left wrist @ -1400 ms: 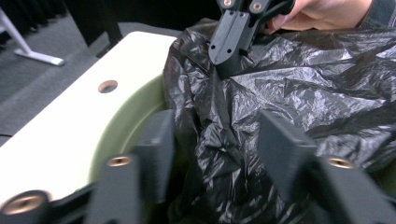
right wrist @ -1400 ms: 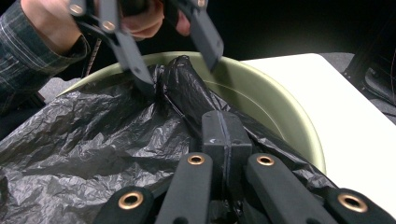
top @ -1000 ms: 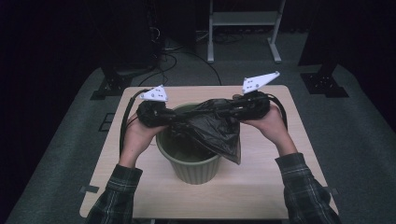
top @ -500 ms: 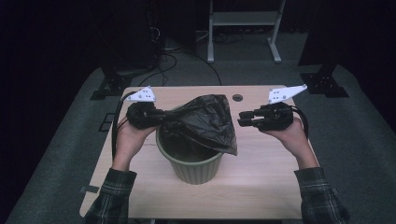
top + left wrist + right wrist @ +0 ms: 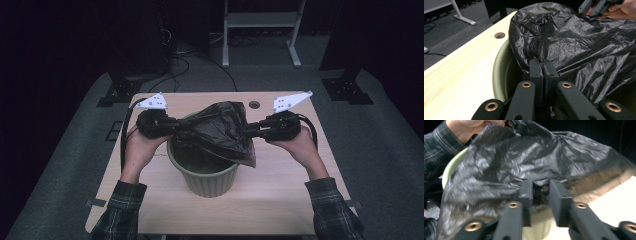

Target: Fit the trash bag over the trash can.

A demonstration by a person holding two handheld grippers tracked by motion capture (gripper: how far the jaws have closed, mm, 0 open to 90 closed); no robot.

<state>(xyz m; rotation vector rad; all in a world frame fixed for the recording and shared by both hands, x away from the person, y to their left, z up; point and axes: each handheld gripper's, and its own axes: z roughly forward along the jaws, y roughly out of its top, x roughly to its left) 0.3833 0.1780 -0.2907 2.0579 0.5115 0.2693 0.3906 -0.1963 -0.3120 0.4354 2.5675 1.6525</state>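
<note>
Nearest the person, the round olive-green plastic bin stood on the pale wooden table, just ahead of two plaid sleeves. Above its mouth hung the crumpled black plastic bin bag, stretched between the two tools, its lower corner drooping over the bin's right rim.

The chief risk, as I judged it, lay in the thin film. Pulled apart too hard, it could tear at either pinch point or slide out of a grip, and the bag would then collapse into the bin instead of opening over the rim. A sideways tug might also drag the light bin across the table or tip it.

The left gripper was clenched: in the left gripper view its two jaws met with a fold of the bag squeezed between them, right at the bin's near wall. The right gripper stood partly apart, with a clear gap between its jaws. A bunched bit of bag sat in that gap, but the blur made it impossible to tell whether it was truly gripped or merely touched. In the high view it sat at the bag's right edge.

Farther off, a round hole pierced the table's far edge, and beyond it cables and a grey metal stand rested on the dark floor.
</note>
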